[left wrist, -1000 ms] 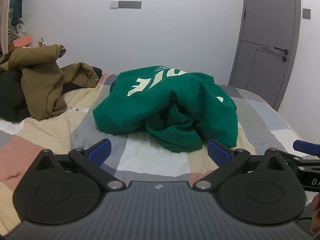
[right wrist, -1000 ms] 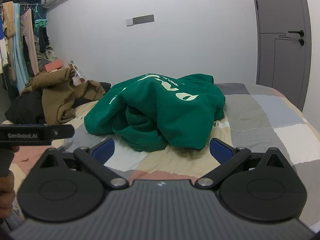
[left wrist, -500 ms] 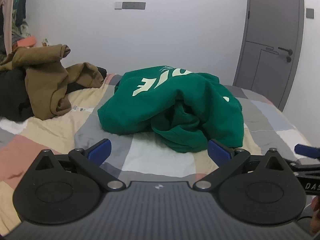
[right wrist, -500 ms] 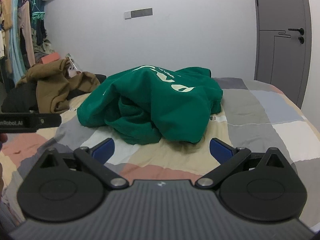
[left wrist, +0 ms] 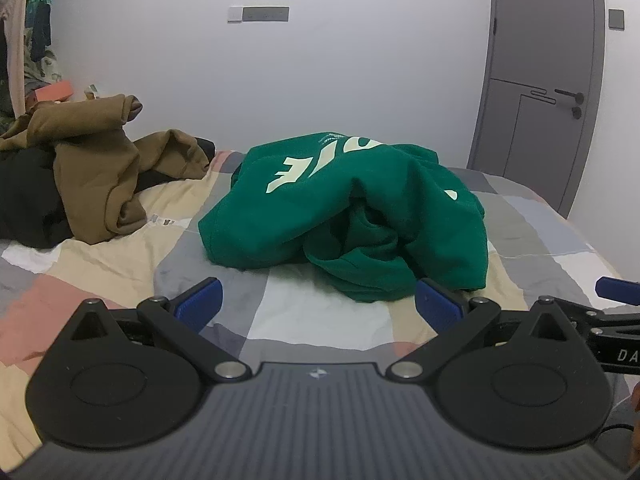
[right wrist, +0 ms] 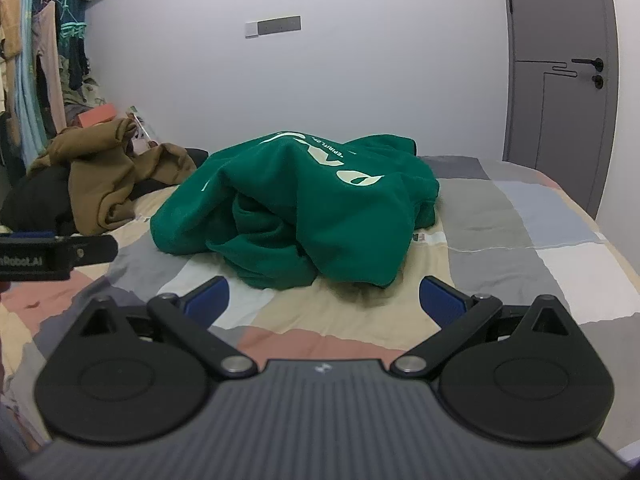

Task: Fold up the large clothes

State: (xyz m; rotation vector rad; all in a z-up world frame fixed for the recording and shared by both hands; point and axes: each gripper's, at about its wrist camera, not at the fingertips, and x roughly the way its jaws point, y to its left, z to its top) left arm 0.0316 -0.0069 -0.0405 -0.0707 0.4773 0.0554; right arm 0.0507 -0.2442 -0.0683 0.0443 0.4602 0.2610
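While green sweatshirt (left wrist: 344, 216) lies crumpled on bed (left wrist: 320, 320), both tools gape, empty.

Both tools have eased in toward the crumpled green sweatshirt (left wrist: 344, 216) over the last second. Seen from the left tool (left wrist: 318, 304), the heap has slid from dead ahead toward one o'clock and sits a little lower and nearer its blue pads. Seen from the right tool (right wrist: 323, 300), the sweatshirt (right wrist: 304, 208) has drifted toward eleven o'clock and come closer to that tool's spread fingers. The right tool's blue tip at the left view's three o'clock edge has sunk lower.
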